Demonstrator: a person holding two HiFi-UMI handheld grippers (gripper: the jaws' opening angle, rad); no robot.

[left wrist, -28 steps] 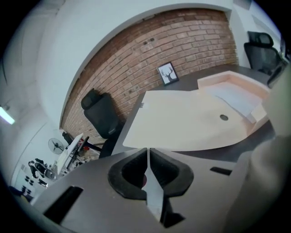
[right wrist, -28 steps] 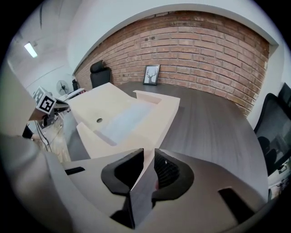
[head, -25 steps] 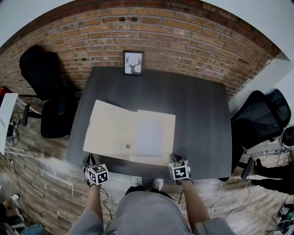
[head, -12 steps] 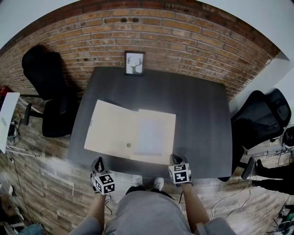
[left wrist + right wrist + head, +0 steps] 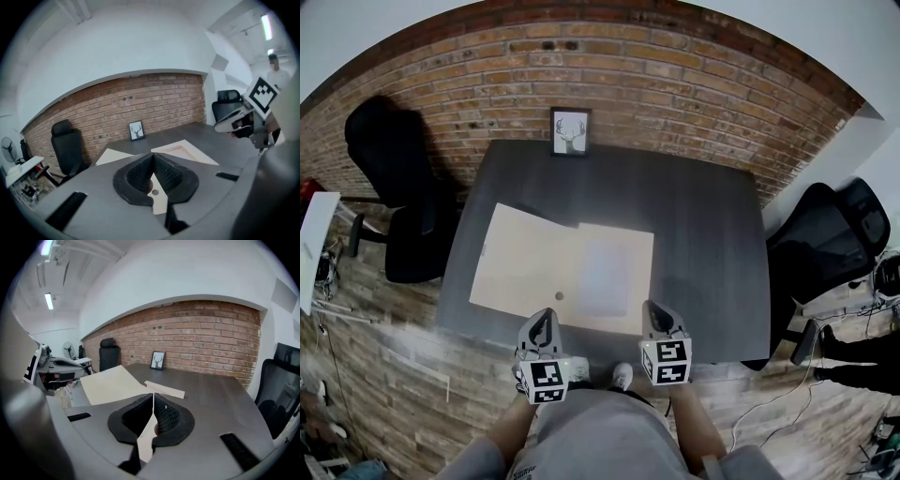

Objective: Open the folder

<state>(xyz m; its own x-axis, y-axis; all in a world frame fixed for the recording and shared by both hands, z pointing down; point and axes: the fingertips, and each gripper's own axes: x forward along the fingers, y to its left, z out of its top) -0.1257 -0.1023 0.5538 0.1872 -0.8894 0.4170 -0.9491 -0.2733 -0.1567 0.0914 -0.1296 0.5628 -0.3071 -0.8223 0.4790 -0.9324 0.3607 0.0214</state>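
Manila folder (image 5: 562, 277): lay open and flat on the dark desk (image 5: 712, 244), left of centre and close to the person's edge.
Look: pale cream card in two leaves. The left leaf was bare and the right leaf carried a white sheet (image 5: 605, 277). A small dark dot (image 5: 560, 296) sat near the fold, too small to identify.
Long axis: the open spread ran left-right across the desk. The fold ran away from the person, roughly mid-folder.
Left gripper (image 5: 544, 323): fingers closed tip to tip with nothing between them. It hovered over the folder's near edge, on the left leaf close to the fold.
Right gripper (image 5: 656, 314): fingers had just been closing and met, with nothing between them. It hovered at the folder's near right corner.
Direction: the folder lay ahead of and below both sets of fingers, and both pointed at it on a downward slant.
Nearer hand: about even, left over card and right at the corner.
Task state (judgement): the folder looked fully opened and neither gripper touched it, so no grasp seemed left to make.
Risk (judgement): the loose sheet could slide if a leaf got nudged.
Background: framed deer picture (image 5: 572, 129) at the desk's far edge, well apart from the folder.
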